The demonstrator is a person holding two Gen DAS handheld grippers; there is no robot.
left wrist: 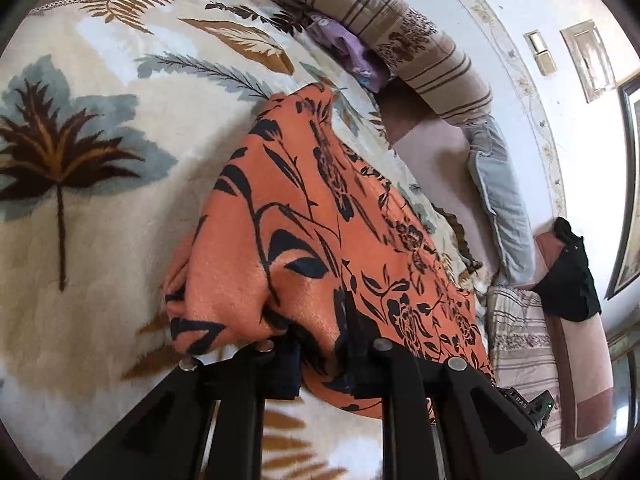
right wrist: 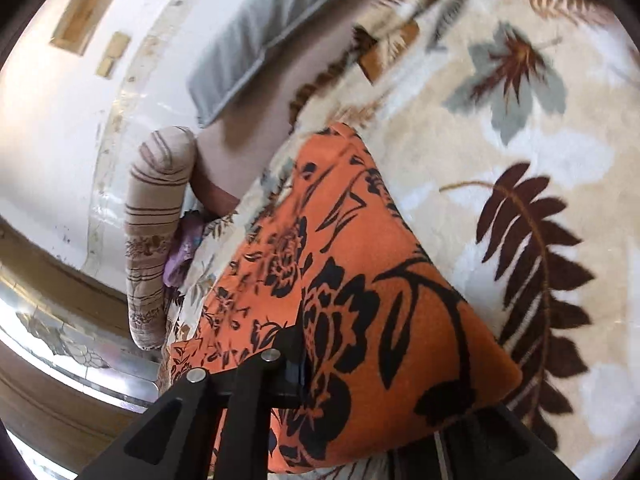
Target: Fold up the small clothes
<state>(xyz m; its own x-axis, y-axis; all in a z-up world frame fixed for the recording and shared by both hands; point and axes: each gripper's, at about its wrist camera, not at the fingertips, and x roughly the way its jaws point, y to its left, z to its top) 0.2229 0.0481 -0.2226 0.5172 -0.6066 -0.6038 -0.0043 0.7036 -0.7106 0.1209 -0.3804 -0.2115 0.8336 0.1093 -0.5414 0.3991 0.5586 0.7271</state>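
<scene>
My left gripper (left wrist: pixel 320 364) sits at the bottom centre of its view, clenched on a bunched edge of the orange cloth (left wrist: pixel 320 216) with a black flower print. The cloth runs from the jaws toward the upper middle, over a cream blanket (left wrist: pixel 120 208) with leaf patterns. My right gripper (right wrist: pixel 304 364), low and centre-left in its view, is clamped on the same cloth (right wrist: pixel 360 280), which drapes over its right finger. A grey pillow (right wrist: pixel 264 36) lies at upper centre, a striped bolster (right wrist: pixel 156 220) at left.
</scene>
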